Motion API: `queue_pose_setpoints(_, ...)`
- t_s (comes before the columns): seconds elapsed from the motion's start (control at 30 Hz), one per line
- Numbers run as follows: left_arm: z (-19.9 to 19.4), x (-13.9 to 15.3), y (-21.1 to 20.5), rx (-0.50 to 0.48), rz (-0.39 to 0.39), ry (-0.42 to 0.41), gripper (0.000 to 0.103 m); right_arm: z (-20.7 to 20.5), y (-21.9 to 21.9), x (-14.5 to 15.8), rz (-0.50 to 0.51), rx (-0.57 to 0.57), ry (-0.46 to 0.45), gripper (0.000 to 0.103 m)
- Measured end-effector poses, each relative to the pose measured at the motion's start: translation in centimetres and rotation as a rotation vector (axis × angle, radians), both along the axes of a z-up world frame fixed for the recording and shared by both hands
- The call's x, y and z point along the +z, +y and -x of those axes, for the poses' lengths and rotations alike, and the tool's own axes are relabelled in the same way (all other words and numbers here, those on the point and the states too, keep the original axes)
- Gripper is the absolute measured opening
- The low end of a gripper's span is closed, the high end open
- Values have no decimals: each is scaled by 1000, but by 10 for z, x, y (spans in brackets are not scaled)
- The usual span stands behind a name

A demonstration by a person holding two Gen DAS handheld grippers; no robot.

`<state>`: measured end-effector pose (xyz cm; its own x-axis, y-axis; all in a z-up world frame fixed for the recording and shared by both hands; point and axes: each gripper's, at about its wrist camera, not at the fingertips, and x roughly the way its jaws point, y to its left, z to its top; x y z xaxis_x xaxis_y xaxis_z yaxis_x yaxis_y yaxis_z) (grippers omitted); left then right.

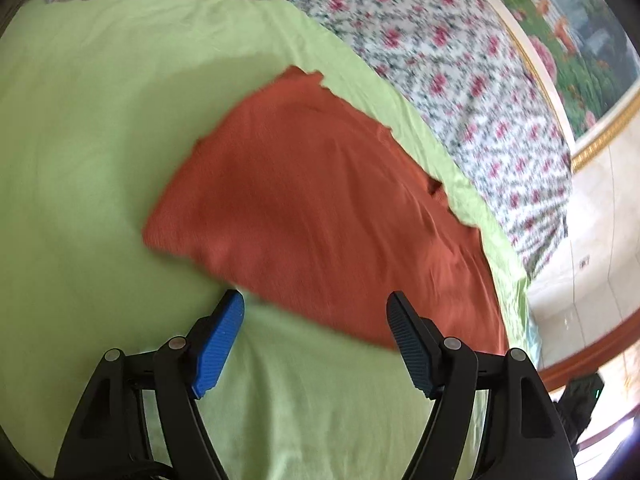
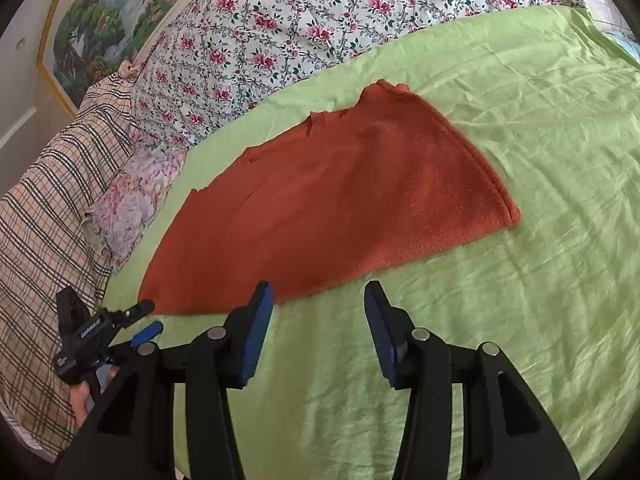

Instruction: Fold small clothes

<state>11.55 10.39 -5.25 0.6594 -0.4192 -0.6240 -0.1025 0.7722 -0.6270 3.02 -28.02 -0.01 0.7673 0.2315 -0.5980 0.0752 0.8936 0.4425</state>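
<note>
Both claws stand apart and hold nothing: left gripper (image 1: pixel 316 340), right gripper (image 2: pixel 318 330); just past them at 12 o'clock, the rust-red knit top (image 2: pixel 340 200) lies flat on the green sheet (image 2: pixel 520 320); looks partly folded, more folds left.

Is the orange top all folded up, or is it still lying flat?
Lying flat, at most folded once. The orange knit top is spread wide on the green sheet, not in a small bundle. Neither gripper holds it.
</note>
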Motion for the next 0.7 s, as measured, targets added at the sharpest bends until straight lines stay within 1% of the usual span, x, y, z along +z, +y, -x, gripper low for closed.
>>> queue_pose_setpoints(0.1, -13, -1, 9, 41, 16, 0, 74, -2, -1, 0, -2, 8, 6, 50)
queue_pose_setpoints(0.2, -22, -1, 12, 74, -2, -5, 73, -4, -2, 0, -7, 21, 9, 50)
queue_pose_setpoints(0.27, -27, -1, 14, 92, -19, -4, 67, -6, 0, -1, -24, 38, 10, 51)
queue_pose_setpoints(0.3, -29, 0, 14, 97, -25, -3, 65, -7, 1, -1, -40, 53, 5, 54)
queue_pose_setpoints(0.33, -30, 0, 15, 102, -33, -2, 62, -9, 0, -1, -56, 63, 1, 56)
queue_pose_setpoints(0.4, -36, 2, 16, 106, -48, 0, 52, -12, 1, -2, -69, 72, -2, 57)
queue_pose_setpoints(0.43, -39, 3, 16, 101, -58, 1, 37, -15, 0, -2, -68, 70, 0, 58)
queue_pose_setpoints(0.47, -41, 5, 14, 91, -68, -2, 20, -18, 0, -2, -65, 68, 7, 58)
queue_pose_setpoints(0.53, -41, 13, 9, 82, -99, -26, 10, -25, -3, -2, -67, 62, 28, 58)
queue_pose_setpoints(0.57, -41, 24, 2, 66, -132, -62, 8, -28, -6, -1, -72, 64, 33, 58)
queue_pose_setpoints(0.63, -39, 43, -14, 27, -186, -122, 7, -34, -11, 1, -72, 62, 34, 58)
queue_pose_setpoints(0.7, -40, 60, -34, -25, -209, -175, 7, -43, -17, 5, -96, 90, 51, 58)
